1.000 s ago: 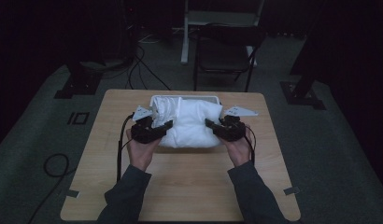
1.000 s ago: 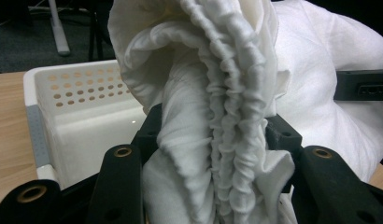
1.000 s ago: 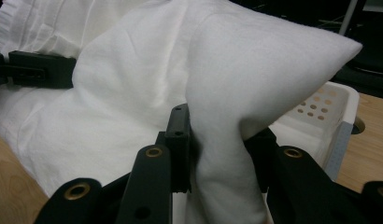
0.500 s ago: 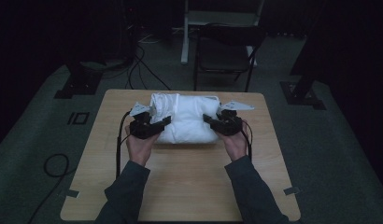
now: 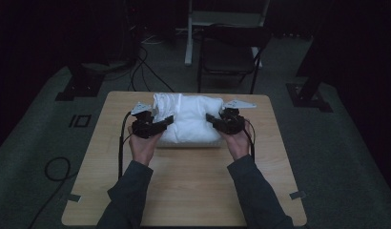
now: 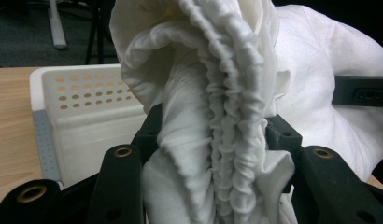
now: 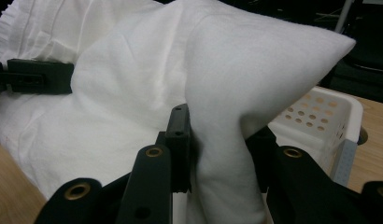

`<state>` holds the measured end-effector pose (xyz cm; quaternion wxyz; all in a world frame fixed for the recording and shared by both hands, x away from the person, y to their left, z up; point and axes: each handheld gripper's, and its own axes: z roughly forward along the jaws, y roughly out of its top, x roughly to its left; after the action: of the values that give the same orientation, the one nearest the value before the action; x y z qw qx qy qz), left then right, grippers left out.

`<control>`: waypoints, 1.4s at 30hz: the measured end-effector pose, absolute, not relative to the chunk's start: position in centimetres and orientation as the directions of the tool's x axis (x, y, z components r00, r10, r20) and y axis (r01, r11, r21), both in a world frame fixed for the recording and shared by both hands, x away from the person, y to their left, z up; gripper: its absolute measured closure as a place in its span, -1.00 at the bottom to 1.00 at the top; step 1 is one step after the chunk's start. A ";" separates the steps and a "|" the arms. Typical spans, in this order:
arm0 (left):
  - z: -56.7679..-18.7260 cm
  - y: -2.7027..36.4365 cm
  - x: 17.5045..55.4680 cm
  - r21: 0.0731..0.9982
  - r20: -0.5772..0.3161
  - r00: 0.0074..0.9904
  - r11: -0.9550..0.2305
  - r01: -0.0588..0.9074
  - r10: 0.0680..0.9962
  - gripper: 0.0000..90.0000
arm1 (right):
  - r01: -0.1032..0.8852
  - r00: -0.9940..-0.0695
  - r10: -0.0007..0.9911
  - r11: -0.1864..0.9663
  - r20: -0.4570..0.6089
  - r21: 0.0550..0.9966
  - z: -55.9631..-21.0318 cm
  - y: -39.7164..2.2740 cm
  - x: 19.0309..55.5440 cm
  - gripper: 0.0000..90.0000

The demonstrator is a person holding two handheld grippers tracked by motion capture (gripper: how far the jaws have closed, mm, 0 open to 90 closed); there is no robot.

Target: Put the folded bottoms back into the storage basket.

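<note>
Bundle of white fabric [image 5: 188,119] now sits further toward the far edge of the wooden table [image 5: 184,191] than a second ago; both hands have carried it away from the person, and the forearms reach further in. It rests over a white plastic basket [image 6: 82,102] near the far middle of the table, between the two grippers.

Left gripper [image 5: 158,125] clamps the left end of the fabric: in the left gripper view a ruffled, gathered seam [image 6: 227,140] runs up between the black jaws, pinched tight. Right gripper [image 5: 217,121] clamps the right end: in the right gripper view a smooth padded corner [image 7: 236,116] stands up between the jaws, squeezed narrow at the grip and flaring to a point above. Grip on both ends looks the same as before.

Fabric is soft, matte and thick, puffy like a stuffed cover, with wrinkles on top. Basket is rigid, with rounded corners, round perforations in its wall and a grey strip at the corner. Table is light wood grain, rounded corners. Jaws are hard black plastic with brass-ringed holes.
</note>
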<state>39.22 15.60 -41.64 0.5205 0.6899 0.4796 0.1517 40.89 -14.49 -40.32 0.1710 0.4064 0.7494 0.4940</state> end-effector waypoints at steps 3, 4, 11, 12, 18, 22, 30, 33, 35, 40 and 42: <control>-41.4 15.7 39.5 0.864 -0.285 0.492 -0.003 0.504 0.823 0.17 | 0.446 -0.605 0.782 0.177 0.150 0.877 -40.2 -14.3 41.3 0.55; -41.3 15.7 39.6 0.863 -0.286 0.492 -0.002 0.505 0.822 0.17 | 0.442 -0.606 0.781 0.177 0.148 0.879 -40.1 -14.3 41.5 0.55; -40.8 15.9 40.4 0.859 -0.302 0.487 0.013 0.511 0.820 0.17 | 0.447 -0.601 0.785 0.173 0.151 0.877 -39.8 -14.1 42.0 0.55; -40.7 15.8 40.6 0.859 -0.304 0.485 0.016 0.512 0.820 0.17 | 0.448 -0.598 0.787 0.172 0.151 0.877 -39.7 -14.1 42.2 0.55; -40.5 15.8 41.2 0.853 -0.317 0.478 0.027 0.521 0.819 0.17 | 0.454 -0.587 0.796 0.172 0.148 0.874 -39.5 -14.0 42.9 0.56; -40.5 15.9 41.7 0.848 -0.325 0.471 0.032 0.529 0.820 0.17 | 0.458 -0.584 0.798 0.172 0.149 0.872 -39.5 -13.9 43.2 0.56; -40.4 15.8 42.7 0.840 -0.341 0.465 0.043 0.541 0.817 0.17 | 0.471 -0.572 0.804 0.162 0.161 0.867 -39.4 -14.0 44.0 0.56; -40.6 15.9 43.2 0.834 -0.355 0.457 0.056 0.549 0.815 0.17 | 0.479 -0.568 0.807 0.162 0.164 0.863 -39.4 -13.9 44.4 0.56; -40.7 15.9 43.4 0.828 -0.363 0.453 0.059 0.557 0.814 0.16 | 0.484 -0.565 0.808 0.161 0.166 0.860 -39.5 -13.9 44.6 0.56; -41.1 16.0 43.9 0.820 -0.374 0.442 0.068 0.568 0.816 0.16 | 0.498 -0.558 0.811 0.158 0.175 0.853 -39.9 -13.7 45.1 0.56; -41.2 16.0 44.1 0.818 -0.376 0.439 0.069 0.571 0.816 0.17 | 0.500 -0.556 0.812 0.156 0.177 0.852 -39.9 -13.7 45.1 0.56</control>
<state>44.06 16.04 -41.25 0.5179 0.6719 0.5161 0.1183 45.14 -13.69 -39.89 0.1640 0.4416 0.7425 0.4762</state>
